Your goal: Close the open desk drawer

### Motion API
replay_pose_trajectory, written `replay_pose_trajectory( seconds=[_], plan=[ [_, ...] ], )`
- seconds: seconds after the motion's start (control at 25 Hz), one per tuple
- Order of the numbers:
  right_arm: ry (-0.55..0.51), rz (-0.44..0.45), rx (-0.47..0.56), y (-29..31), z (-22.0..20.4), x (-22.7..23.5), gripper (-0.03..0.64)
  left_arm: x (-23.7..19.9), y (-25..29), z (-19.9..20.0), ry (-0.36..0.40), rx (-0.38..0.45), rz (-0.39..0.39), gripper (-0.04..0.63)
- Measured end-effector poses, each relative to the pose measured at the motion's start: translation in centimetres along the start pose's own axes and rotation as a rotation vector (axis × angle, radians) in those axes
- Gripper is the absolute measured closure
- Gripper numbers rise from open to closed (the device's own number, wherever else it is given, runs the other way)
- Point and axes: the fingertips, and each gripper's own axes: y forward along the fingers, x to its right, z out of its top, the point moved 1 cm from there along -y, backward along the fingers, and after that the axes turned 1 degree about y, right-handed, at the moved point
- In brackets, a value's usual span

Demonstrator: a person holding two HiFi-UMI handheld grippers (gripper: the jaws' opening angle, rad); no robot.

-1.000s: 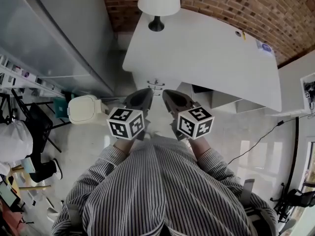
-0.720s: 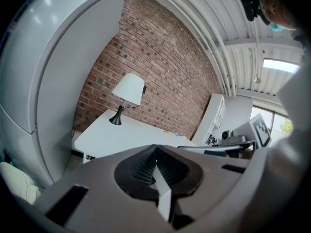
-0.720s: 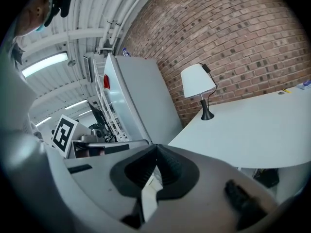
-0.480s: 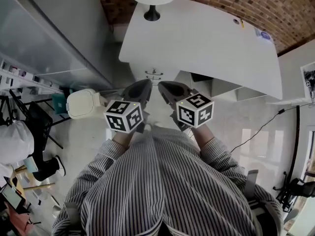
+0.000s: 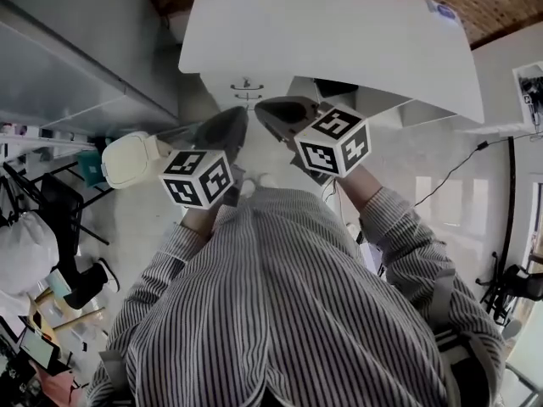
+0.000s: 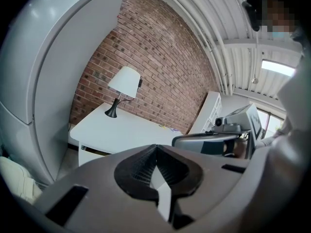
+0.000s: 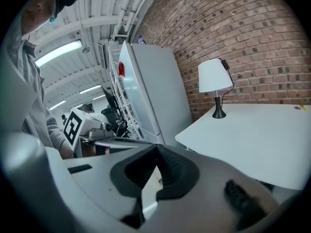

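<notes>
Head view: the left gripper (image 5: 236, 119) and right gripper (image 5: 267, 108), both with jaws pressed together on nothing, hover short of the counter's (image 5: 339, 32) front edge, where the one open drawer (image 5: 377, 104) (its front parallel to that edge) juts out ahead-right, nearest the right gripper.

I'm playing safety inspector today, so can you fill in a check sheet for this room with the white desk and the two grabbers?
Surface: white desk, mostly bare; a lamp stands at its far edge.
Job's things: drawer under the desk looks pulled out, not yet closed.
Clutter: cream bin on the floor left of the desk.
Grippers: left gripper and right gripper both shut, holding nothing, short of the desk.
Cables: black cable across the floor on the right.
Surroundings: brick wall behind the desk; tall grey cabinet on the left.
</notes>
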Motion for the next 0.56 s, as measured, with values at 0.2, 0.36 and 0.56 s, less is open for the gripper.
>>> replay_pose_trajectory(
  seconds=[0.2, 0.36, 0.56],
  plan=[
    [-0.020, -0.012, -0.046, -0.5, -1.2, 0.1, 0.601, 0.3, -0.1, -0.5, -0.006, -0.012, -0.010, 0.583],
    [-0.033, -0.010, -0.082, -0.7, -2.1, -0.1, 0.601, 0.5, 0.0, -1.0, -0.004, -0.028, -0.019, 0.583],
    [-0.070, -0.016, -0.119, -0.8, -2.6, -0.2, 0.601, 0.9, 0.5, -1.5, 0.013, -0.043, -0.027, 0.583]
  ],
)
